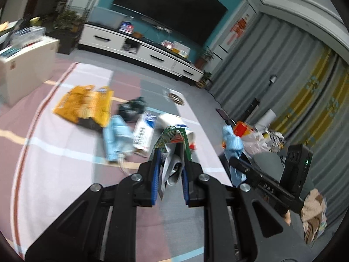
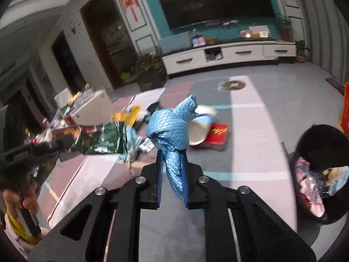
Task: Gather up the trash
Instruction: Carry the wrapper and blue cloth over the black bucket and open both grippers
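The right gripper (image 2: 172, 152) has its fingers clamped on a blue quilted wrapper (image 2: 172, 122); the black bin (image 2: 322, 144) lies at about three o'clock, nearer this hand. The left gripper (image 1: 171, 150) pinches what looks like a green packet (image 1: 172, 135).

I see a dark television (image 2: 216, 2) on the teal wall above a long white cabinet (image 2: 229, 54). Potted plants (image 2: 148, 65) stand at its left end, grey curtains (image 1: 272, 65) hang beside it, and a striped rug (image 2: 250, 131) covers the floor.
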`<act>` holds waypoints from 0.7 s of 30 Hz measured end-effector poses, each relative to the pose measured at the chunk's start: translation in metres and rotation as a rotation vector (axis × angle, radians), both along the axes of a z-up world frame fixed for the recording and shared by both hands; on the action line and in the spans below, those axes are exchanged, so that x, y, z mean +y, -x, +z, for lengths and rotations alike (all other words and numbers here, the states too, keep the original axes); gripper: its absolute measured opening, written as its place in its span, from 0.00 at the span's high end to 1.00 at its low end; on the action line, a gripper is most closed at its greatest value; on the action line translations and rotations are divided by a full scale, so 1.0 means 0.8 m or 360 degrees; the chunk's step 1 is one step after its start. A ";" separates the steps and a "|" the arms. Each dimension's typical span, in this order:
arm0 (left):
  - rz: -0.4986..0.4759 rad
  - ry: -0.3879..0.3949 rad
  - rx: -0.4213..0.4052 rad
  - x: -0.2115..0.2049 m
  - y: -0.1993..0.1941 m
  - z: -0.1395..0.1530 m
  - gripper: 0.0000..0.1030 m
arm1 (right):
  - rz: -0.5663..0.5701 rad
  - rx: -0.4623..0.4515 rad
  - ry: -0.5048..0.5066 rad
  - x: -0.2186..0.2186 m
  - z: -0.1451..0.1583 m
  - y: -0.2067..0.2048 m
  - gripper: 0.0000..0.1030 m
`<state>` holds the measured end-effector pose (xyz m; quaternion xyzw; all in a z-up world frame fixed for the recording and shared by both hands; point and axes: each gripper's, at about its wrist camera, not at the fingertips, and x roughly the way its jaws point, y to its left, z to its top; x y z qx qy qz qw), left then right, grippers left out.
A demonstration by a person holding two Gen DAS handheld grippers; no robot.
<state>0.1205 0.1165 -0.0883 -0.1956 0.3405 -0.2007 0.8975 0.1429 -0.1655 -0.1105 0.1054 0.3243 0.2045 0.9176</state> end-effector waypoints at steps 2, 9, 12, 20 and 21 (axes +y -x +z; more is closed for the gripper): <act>-0.0067 -0.0014 -0.0008 -0.029 -0.005 0.007 0.82 | -0.0034 -0.0024 -0.0021 -0.017 0.006 0.005 0.85; -0.0285 -0.0064 -0.0049 -0.135 -0.018 0.021 0.81 | -0.0312 -0.0076 -0.0102 -0.112 0.015 0.024 0.85; -0.0372 -0.0059 -0.0040 -0.181 -0.028 0.023 0.81 | -0.0460 -0.0091 -0.0151 -0.162 0.016 0.038 0.85; -0.0570 -0.0102 -0.0003 -0.308 -0.064 0.013 0.81 | -0.0801 0.0001 -0.0300 -0.273 -0.012 0.053 0.84; -0.0583 -0.0108 0.0012 -0.318 -0.070 0.009 0.81 | -0.0829 0.0027 -0.0314 -0.282 -0.019 0.052 0.85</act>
